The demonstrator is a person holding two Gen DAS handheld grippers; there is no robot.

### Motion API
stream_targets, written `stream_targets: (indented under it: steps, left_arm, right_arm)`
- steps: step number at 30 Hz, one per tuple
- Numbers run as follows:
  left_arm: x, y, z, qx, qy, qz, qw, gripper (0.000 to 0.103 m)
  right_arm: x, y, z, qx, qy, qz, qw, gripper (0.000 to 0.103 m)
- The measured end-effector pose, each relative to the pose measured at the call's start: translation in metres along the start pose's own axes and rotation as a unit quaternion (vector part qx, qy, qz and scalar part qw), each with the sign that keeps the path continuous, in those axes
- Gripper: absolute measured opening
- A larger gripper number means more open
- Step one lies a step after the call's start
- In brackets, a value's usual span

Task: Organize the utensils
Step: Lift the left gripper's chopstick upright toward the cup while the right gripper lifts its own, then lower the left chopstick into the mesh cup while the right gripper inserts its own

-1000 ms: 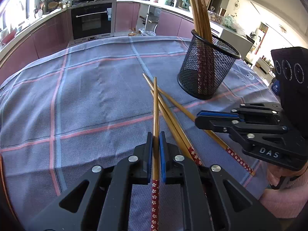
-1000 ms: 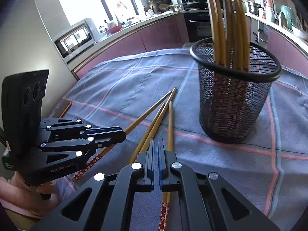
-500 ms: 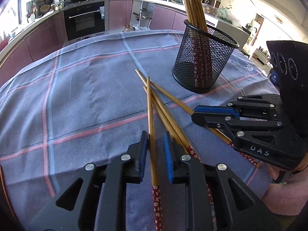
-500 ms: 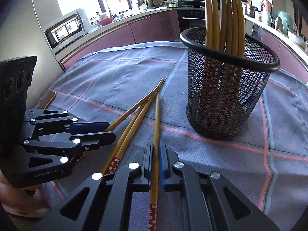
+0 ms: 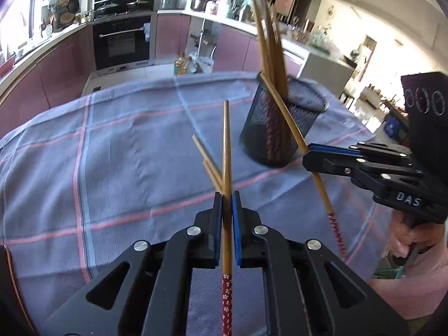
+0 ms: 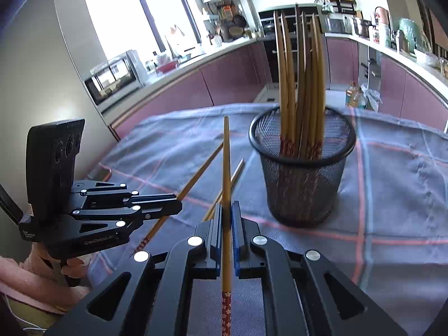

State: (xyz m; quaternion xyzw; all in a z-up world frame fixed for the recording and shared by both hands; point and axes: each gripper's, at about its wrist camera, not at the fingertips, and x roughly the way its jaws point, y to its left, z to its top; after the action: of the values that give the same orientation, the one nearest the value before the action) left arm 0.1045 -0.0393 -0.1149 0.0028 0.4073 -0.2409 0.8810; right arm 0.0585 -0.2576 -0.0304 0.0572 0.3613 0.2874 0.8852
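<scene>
My left gripper (image 5: pixel 226 199) has a wooden chopstick (image 5: pixel 226 145) with a red flowered end between its blue pads, jaws closing onto it, tip raised off the cloth. In the right wrist view my right gripper (image 6: pixel 226 209) is shut on a second chopstick (image 6: pixel 226 162), also lifted. Each gripper shows in the other's view: the right gripper (image 5: pixel 306 155) beside the black mesh cup (image 5: pixel 282 140), the left gripper (image 6: pixel 178 205) at the left. The mesh cup (image 6: pixel 302 190) holds several upright chopsticks. Two loose chopsticks (image 5: pixel 203 154) lie on the cloth ahead.
A blue-grey checked tablecloth (image 5: pixel 112 154) covers the round table. A person's hand and pink sleeve (image 5: pixel 414 252) hold the right gripper at the table's near edge. Kitchen cabinets and an oven (image 5: pixel 123 39) stand beyond the far edge.
Both grippers have risen, each carrying a chopstick off the cloth. The left jaws opened briefly around its chopstick, then closed on it again. The right gripper took hold of its chopstick.
</scene>
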Motion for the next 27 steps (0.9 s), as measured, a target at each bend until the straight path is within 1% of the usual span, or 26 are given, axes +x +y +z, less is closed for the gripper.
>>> stream_targets:
  steps: [4, 14, 17, 27]
  left_arm:
    - [-0.023, -0.005, 0.014, 0.004, -0.031, -0.029, 0.9991, 0.008]
    - [-0.067, -0.018, 0.041, 0.024, -0.089, -0.063, 0.9937, 0.008]
    - [-0.075, -0.022, 0.047, 0.027, -0.103, -0.066, 0.9921, 0.008]
    - [-0.087, -0.035, 0.088, 0.035, -0.146, -0.070, 0.9862, 0.008]
  right_arm:
    - [-0.021, -0.004, 0.007, 0.003, -0.030, 0.006, 1.000, 0.006]
    - [-0.046, -0.012, 0.023, 0.002, -0.077, 0.012, 0.997, 0.006]
    - [-0.051, -0.013, 0.029, -0.003, -0.088, 0.010, 0.996, 0.006]
    - [-0.076, -0.013, 0.063, -0.035, -0.131, -0.006, 0.991, 0.006]
